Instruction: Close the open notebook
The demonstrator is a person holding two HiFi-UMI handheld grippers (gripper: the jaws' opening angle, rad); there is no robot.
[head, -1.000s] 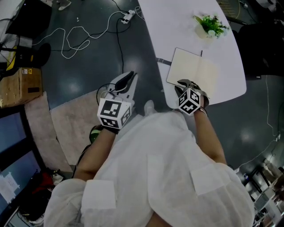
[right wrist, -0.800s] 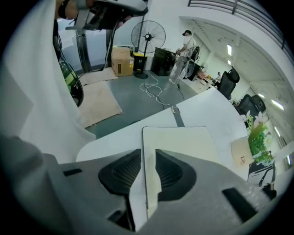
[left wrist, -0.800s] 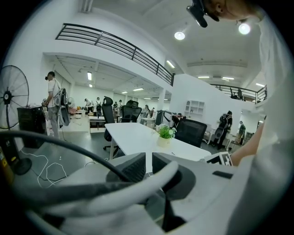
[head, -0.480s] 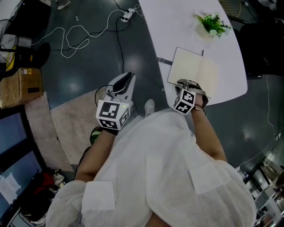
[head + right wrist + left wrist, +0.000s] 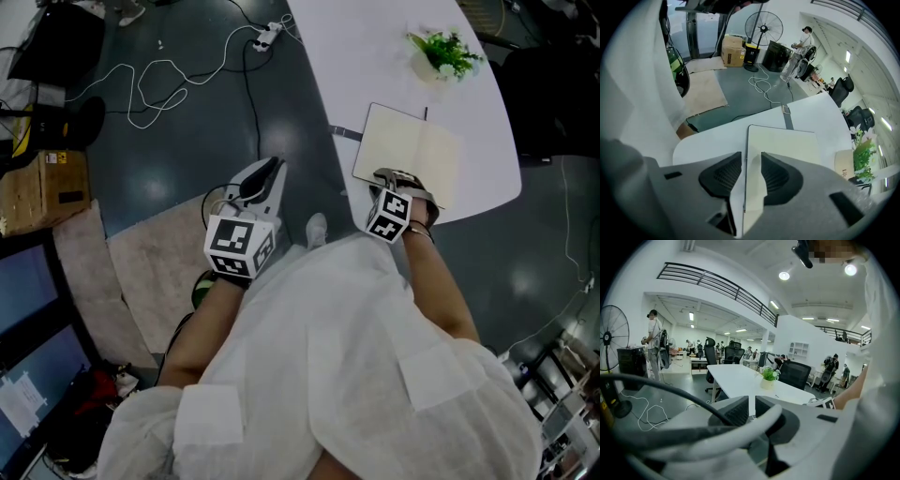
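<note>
The open notebook (image 5: 412, 155) lies flat on the white table (image 5: 375, 56), its cream pages up. My right gripper (image 5: 389, 180) points steeply down at the notebook's near left corner. In the right gripper view the notebook (image 5: 783, 145) has its left edge between the jaws of the right gripper (image 5: 751, 161). Those jaws are opening and their pads stand off the paper. My left gripper (image 5: 267, 171) hangs over the floor to the left of the table, away from the notebook. In its own view the left gripper (image 5: 751, 408) has its jaws close together with nothing between them.
A small potted plant (image 5: 442, 54) stands beyond the notebook, and a grey strap (image 5: 345, 130) lies at its far left corner. White cables (image 5: 178, 80), a cardboard box (image 5: 42, 183) and a floor mat (image 5: 150, 262) lie to the left. The table's rounded edge (image 5: 712, 140) is near me.
My right gripper has rolled a little at the notebook's near corner. The left gripper and the notebook have stayed in place.
</note>
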